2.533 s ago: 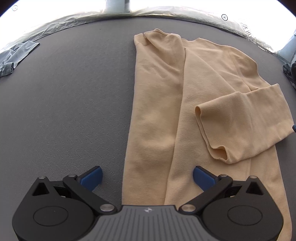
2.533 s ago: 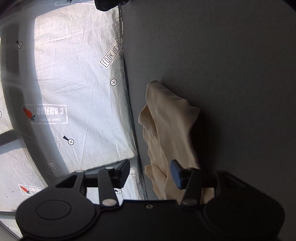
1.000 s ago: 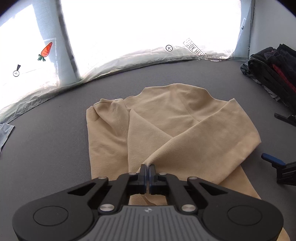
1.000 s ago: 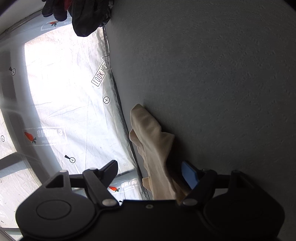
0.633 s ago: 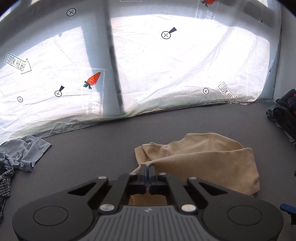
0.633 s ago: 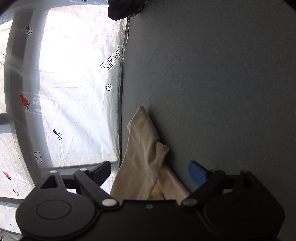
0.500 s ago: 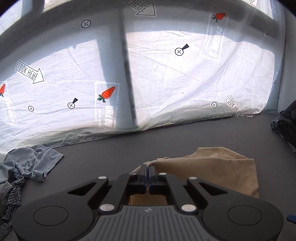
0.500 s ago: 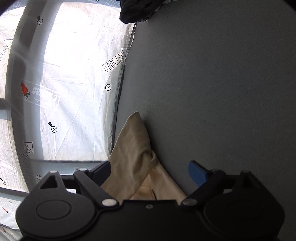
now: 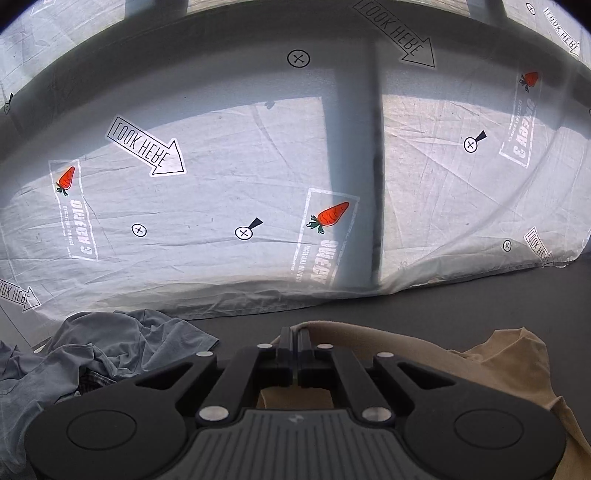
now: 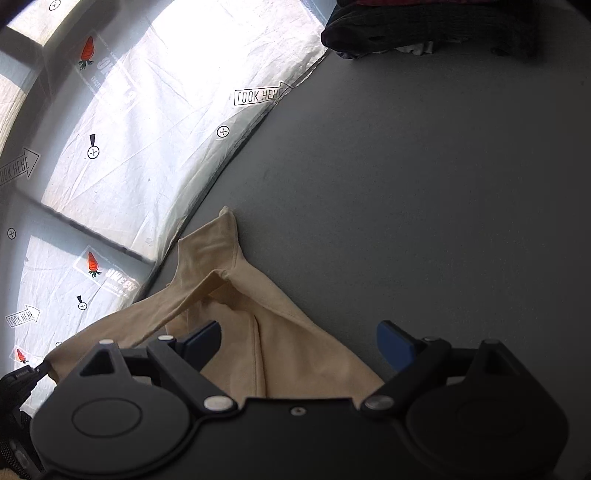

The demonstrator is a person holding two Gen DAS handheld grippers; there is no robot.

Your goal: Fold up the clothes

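Two heaps of other clothes lie around our work: a crumpled blue-grey shirt [image 9: 122, 343] at the left of the left wrist view and a dark pile [image 10: 424, 26] at the far edge of the grey table [image 10: 424, 192]. Behind both we note a white printed sheet [image 9: 221, 206] with carrots and arrows. Our left gripper [image 9: 294, 345] has its jaws pressed together, pinching an edge of the beige top [image 9: 491, 365], which drapes away to its right. Our right gripper [image 10: 299, 341] stands spread wide, its blue pads [image 10: 395, 341] clear of the cloth; the beige top [image 10: 273, 325] lies on the table beneath and between them, one corner stretched toward the left gripper.
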